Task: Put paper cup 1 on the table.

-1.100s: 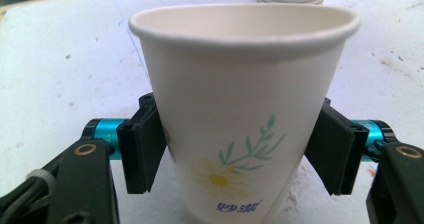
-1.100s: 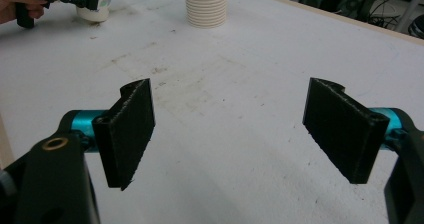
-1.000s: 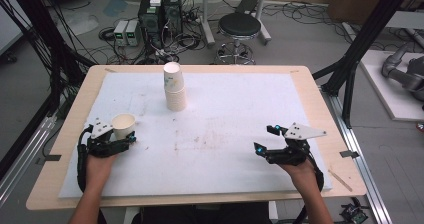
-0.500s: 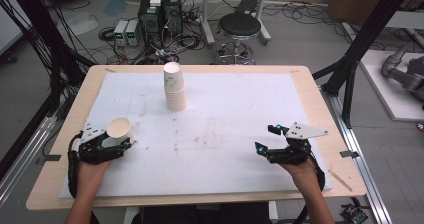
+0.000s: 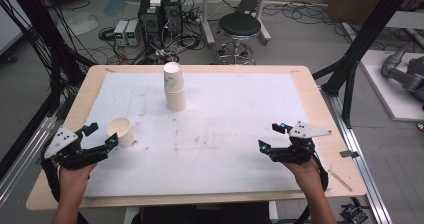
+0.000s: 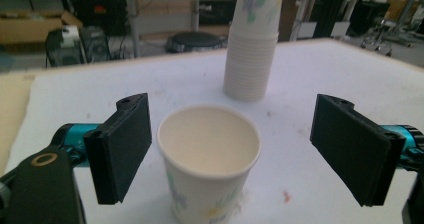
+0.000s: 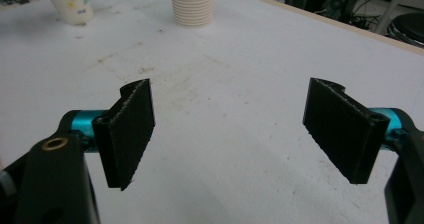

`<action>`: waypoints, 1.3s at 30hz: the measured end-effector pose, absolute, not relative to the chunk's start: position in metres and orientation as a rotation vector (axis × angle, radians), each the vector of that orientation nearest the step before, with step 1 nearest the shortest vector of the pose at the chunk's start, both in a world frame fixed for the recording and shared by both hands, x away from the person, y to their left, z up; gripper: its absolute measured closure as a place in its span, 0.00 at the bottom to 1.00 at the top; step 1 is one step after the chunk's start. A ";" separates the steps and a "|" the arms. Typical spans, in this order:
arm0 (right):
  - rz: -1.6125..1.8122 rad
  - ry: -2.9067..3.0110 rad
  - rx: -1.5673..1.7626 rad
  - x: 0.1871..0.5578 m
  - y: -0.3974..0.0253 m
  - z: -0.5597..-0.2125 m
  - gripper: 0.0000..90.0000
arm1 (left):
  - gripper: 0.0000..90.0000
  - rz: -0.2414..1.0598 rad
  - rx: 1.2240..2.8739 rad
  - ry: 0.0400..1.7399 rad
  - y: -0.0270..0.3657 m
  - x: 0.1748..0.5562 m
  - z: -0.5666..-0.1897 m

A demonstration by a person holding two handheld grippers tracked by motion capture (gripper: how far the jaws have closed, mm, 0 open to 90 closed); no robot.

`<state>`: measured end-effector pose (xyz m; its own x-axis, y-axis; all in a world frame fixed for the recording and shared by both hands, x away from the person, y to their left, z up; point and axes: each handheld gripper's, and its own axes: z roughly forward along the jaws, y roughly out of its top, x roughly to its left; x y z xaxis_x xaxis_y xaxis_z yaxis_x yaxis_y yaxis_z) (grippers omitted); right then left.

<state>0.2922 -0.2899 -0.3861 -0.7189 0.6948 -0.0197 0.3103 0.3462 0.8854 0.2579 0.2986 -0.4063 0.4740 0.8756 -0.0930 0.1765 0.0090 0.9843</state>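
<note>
Resting low at the near left, the left gripper (image 5: 102, 136) spreads its jaws around the single cup (image 5: 120, 131); the right gripper (image 5: 270, 137) lies spread at the near right.

On the surface (image 5: 310, 104), near its left front: a cup (image 5: 120, 130), upright, between the spread jaws of the left tongs (image 5: 99, 136), touching neither. Behind it and to the right, toward the far edge: a stack (image 5: 175, 87) of cups, well apart. At the right front: the right tongs (image 5: 270, 137), jaws apart over bare mat. Beyond the far edge, on the floor: a stool (image 5: 240, 26).
</note>
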 end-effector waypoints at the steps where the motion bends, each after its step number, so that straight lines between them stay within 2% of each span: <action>1: 1.320 2.215 0.890 0.292 -0.290 -0.386 0.23 | 0.19 0.701 1.477 0.950 0.297 0.258 -0.403; 8: 1.312 2.211 0.928 0.296 -0.289 -0.381 0.23 | 0.19 0.613 1.501 0.806 0.264 0.267 -0.386; 17: 1.306 2.193 0.931 0.288 -0.291 -0.375 0.23 | 0.19 0.530 1.495 0.759 0.233 0.285 -0.382; 39: 1.313 2.179 0.959 0.287 -0.296 -0.378 0.22 | 0.19 0.521 1.540 0.768 0.225 0.289 -0.393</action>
<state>0.2872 -0.2963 -0.3781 -0.6741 0.7387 -0.0028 0.3425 0.3159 0.8848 0.2890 0.2249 -0.3930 0.6737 0.7304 -0.1120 0.1657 -0.0016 0.9862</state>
